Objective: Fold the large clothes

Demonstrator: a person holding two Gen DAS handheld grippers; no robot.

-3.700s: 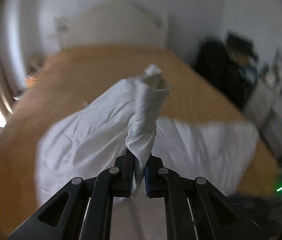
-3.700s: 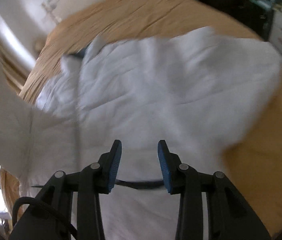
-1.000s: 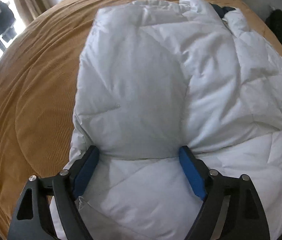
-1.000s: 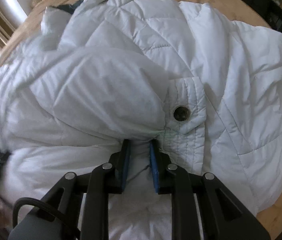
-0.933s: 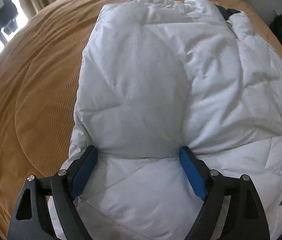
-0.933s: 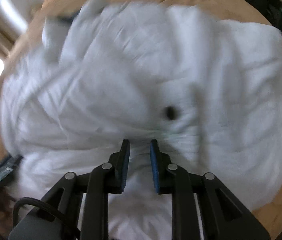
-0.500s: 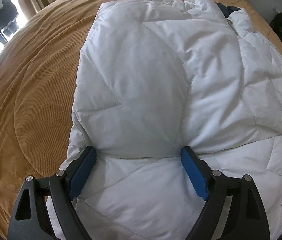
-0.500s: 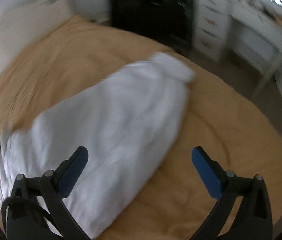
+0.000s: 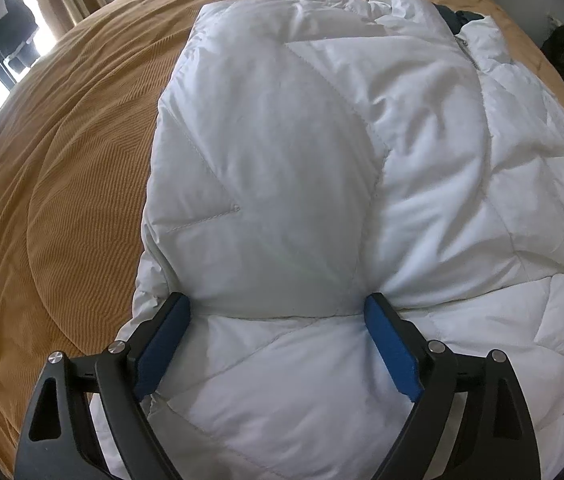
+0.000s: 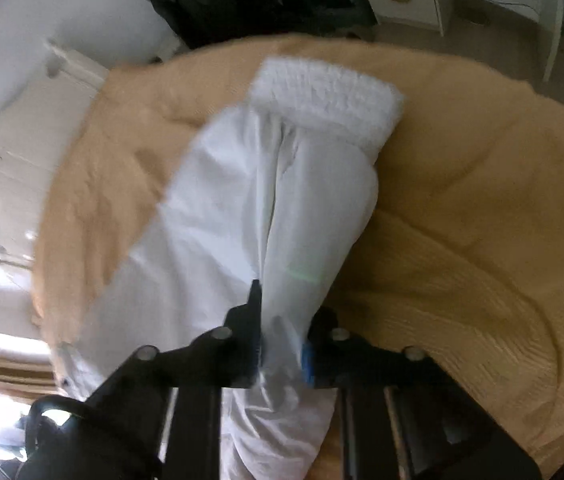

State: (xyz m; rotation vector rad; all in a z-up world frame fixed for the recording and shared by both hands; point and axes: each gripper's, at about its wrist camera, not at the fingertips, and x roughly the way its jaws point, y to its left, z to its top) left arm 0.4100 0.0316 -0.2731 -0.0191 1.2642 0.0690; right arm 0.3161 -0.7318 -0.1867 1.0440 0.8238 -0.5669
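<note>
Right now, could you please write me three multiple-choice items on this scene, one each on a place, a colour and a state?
1. Where does the white puffer jacket lie?
A. on the bed cover
B. on a chair
C. on the floor

2. What colour is the bed cover?
A. grey
B. tan
C. green

3. How does the right gripper stand?
A. wide open over bare cover
B. out of view
C. closed on the jacket's sleeve

Answers:
1. A: tan cover shows around the jacket.
2. B: the ribbed fabric is tan in both views.
3. C: the fingers, having just been closing, pinch the sleeve below its knit cuff.
</note>
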